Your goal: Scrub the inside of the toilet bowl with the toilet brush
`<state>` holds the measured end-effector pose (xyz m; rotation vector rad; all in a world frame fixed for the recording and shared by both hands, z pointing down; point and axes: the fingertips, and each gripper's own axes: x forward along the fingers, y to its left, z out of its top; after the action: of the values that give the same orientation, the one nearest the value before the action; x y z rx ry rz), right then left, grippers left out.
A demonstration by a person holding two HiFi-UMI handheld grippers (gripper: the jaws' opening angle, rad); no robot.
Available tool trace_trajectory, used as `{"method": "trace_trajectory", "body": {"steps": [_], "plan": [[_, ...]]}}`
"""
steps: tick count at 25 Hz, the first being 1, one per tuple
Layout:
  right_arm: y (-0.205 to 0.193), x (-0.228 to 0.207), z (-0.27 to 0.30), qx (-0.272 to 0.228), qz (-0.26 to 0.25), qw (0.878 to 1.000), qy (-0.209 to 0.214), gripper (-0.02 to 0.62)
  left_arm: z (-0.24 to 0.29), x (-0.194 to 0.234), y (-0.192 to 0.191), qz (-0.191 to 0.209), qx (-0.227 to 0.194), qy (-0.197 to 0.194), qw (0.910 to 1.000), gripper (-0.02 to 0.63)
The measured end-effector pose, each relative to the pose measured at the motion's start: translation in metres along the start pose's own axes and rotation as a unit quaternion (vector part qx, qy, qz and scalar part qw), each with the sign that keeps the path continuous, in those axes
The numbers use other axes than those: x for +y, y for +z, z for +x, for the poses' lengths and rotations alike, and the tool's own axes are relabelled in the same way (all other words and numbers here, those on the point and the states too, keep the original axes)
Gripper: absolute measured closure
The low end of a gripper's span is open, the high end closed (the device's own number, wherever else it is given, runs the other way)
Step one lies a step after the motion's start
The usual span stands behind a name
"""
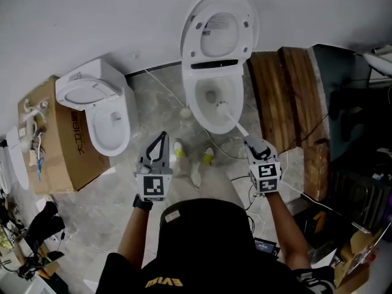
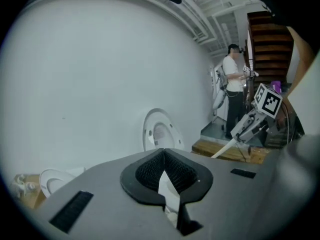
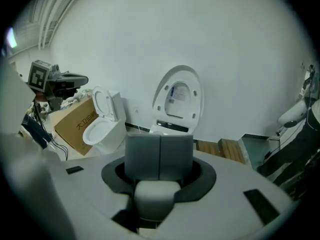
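Toilet brush [image 1: 229,118]: head down inside the toilet bowl [image 1: 197,106], lid [image 1: 220,29] raised.
Your right gripper [image 1: 256,147] is clamped tight on the handle's near end, just in front of the bowl's front rim. The brush head sits low in the bowl. Your left gripper [image 1: 163,135] hangs well left of it over the floor [image 1: 122,182], jaws touching at the tips, holding nothing.

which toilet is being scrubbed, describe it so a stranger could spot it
Two toilets stand against the white wall. Take the right toilet, next to the wooden planks. Unlike the left toilet by the cardboard box, it has the brush from the right gripper in its bowl.
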<state>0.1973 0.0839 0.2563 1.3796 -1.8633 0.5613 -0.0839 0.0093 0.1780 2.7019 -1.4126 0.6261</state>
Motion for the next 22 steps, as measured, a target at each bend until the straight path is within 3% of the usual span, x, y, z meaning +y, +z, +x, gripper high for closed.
{"method": "trace_trajectory", "body": {"steps": [4, 8, 18, 22], "plan": [[-0.002, 0.010, 0.045, 0.020, 0.009, 1.000, -0.002, 0.436, 0.028, 0.004, -0.025, 0.029, 0.002, -0.040, 0.9988, 0.588], [-0.014, 0.004, 0.098, 0.045, 0.004, 0.999, 0.006, 0.436, 0.065, 0.005, -0.061, 0.009, 0.018, -0.056, 0.9982, 0.588], [-0.078, -0.015, 0.276, 0.099, -0.031, 0.994, 0.026, 0.436, 0.150, 0.012, -0.166, -0.005, 0.034, -0.033, 0.9989, 0.588], [-0.093, -0.016, 0.329, 0.100, -0.035, 0.994, 0.030, 0.436, 0.170, 0.016, -0.203, -0.039, 0.041, -0.019, 0.9982, 0.588]]}}
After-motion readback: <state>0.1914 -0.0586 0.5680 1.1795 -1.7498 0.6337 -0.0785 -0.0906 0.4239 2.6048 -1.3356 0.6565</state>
